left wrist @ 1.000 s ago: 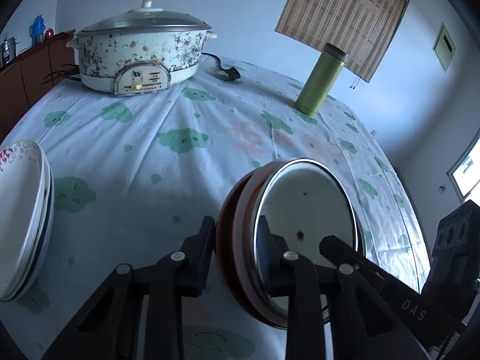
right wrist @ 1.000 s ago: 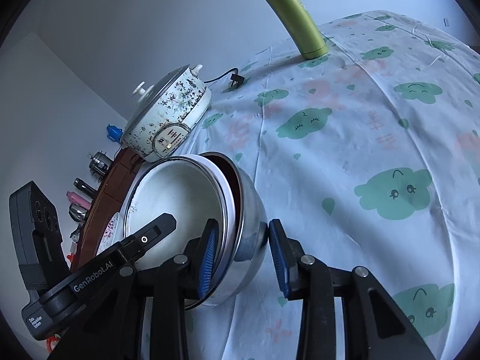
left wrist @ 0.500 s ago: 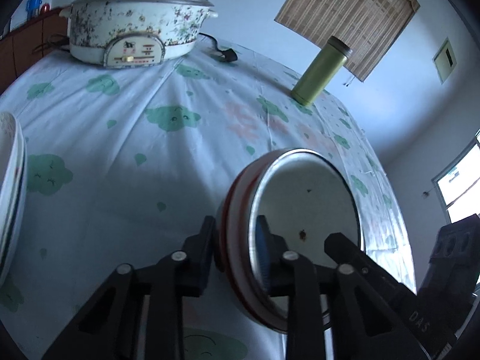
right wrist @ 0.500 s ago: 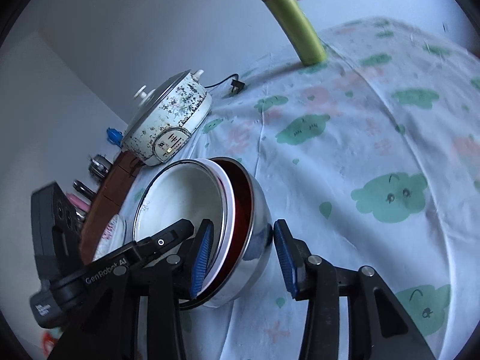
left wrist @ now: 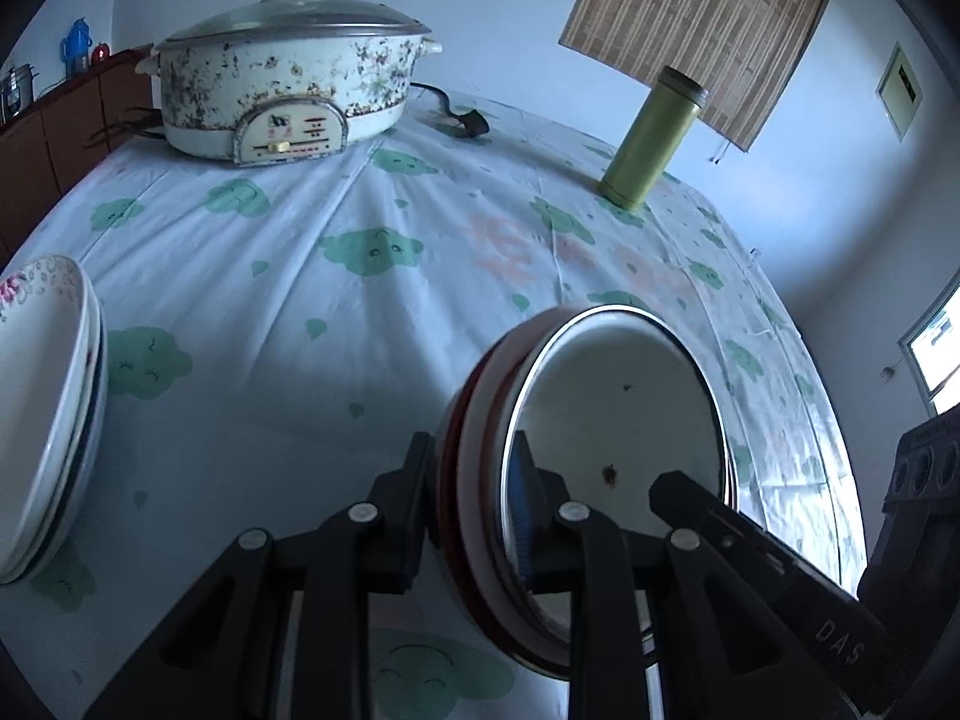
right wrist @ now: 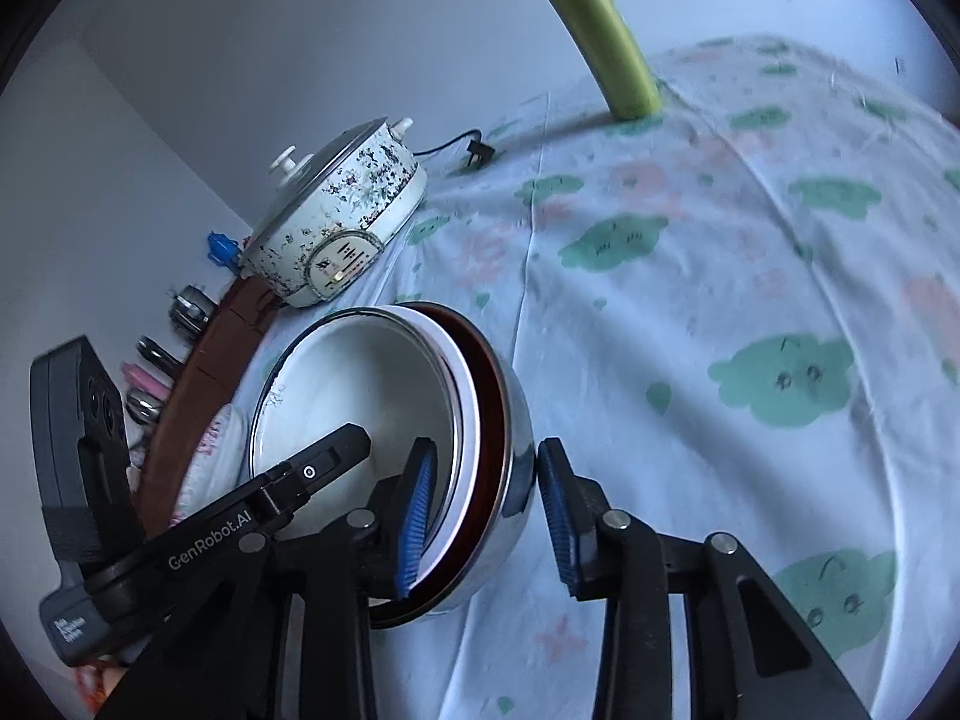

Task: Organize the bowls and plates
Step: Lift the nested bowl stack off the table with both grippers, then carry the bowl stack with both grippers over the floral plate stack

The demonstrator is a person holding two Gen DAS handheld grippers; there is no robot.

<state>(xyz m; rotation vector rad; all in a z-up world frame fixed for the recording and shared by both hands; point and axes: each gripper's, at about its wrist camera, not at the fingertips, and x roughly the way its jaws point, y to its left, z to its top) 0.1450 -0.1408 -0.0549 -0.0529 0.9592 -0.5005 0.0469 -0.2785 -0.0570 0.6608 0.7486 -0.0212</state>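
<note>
Closest in, the nested bowl stack (left wrist: 618, 420) is pinched at its rim by the left gripper (left wrist: 471, 480) – one finger outside the red wall, one inside the white bowl – and it's held tipped on edge over the cloud-print tablecloth (left wrist: 288, 330). The right gripper (right wrist: 486, 510) is only straddled over the same rim: a gap can be seen between the outer pad and the steel wall, so nothing is squeezed there. Compared with half a second ago, the stacked plates (left wrist: 48, 408) at the left have been brought back into view. The bowls are probably being swung toward them – grouping looks not yet done. Further back, the electric pot (left wrist: 288, 90) and green flask (left wrist: 651, 138) are left untouched.
</note>
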